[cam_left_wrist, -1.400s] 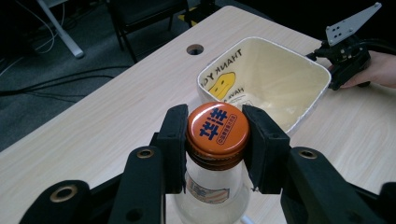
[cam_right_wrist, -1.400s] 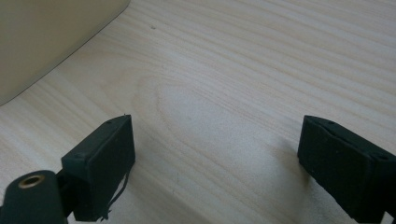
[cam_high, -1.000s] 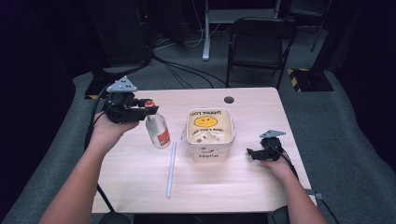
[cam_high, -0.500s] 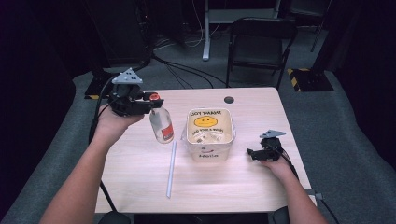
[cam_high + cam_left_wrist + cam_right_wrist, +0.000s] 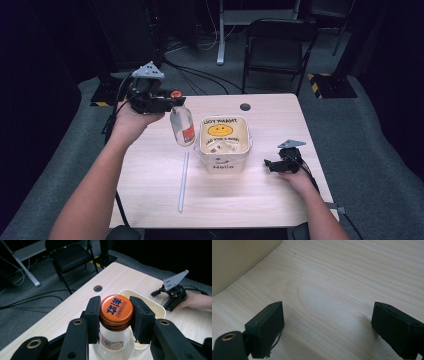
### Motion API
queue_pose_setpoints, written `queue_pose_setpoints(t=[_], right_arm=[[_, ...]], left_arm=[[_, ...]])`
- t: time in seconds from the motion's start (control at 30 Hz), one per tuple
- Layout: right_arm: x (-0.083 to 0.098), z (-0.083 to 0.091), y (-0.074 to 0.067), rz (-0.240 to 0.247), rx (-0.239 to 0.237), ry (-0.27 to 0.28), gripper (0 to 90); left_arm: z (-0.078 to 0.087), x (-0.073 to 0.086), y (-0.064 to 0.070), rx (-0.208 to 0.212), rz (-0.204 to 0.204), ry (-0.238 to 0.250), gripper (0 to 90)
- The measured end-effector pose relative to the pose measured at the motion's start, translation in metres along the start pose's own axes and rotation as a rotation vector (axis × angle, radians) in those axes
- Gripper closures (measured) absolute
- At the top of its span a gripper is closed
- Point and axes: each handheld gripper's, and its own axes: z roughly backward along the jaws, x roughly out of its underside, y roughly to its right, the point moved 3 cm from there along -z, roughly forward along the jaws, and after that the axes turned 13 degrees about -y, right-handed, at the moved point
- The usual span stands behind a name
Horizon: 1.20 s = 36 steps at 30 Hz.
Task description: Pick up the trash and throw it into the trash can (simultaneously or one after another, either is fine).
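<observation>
The left gripper (image 5: 170, 102) pinches a clear glass bottle (image 5: 182, 127) by its orange cap (image 5: 116, 309), one black pad pressed to each side of the cap. The bottle hangs below the jaws, lifted above the wooden table (image 5: 150, 165) and tilted a little. Seen along the gripper's own jaws, the bottle's shoulder and label sit just beneath the pads, and the cream tub (image 5: 160, 310) lies directly beyond and under it.

Below the bottle and nearer the person, a pale straw (image 5: 183, 181) lies flat on the table, well apart from both grippers.

The tub (image 5: 226, 145) (a smiley face printed inside its far wall) stands between the two grippers, just beside the bottle.

The right gripper (image 5: 272, 164) rests low at the table, near the tub's right side, its jaws spread wide with only bare wood between them.
</observation>
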Motion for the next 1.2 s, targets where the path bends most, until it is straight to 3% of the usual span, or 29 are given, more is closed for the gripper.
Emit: queue_pose_setpoints(t=[1.2], right_arm=[[0.001,0.0,-0.001,0.008,-0.009,0.0,10.3]], left_arm=[[-0.043,-0.053,0.014,0.03,-0.034,0.016,62.7]])
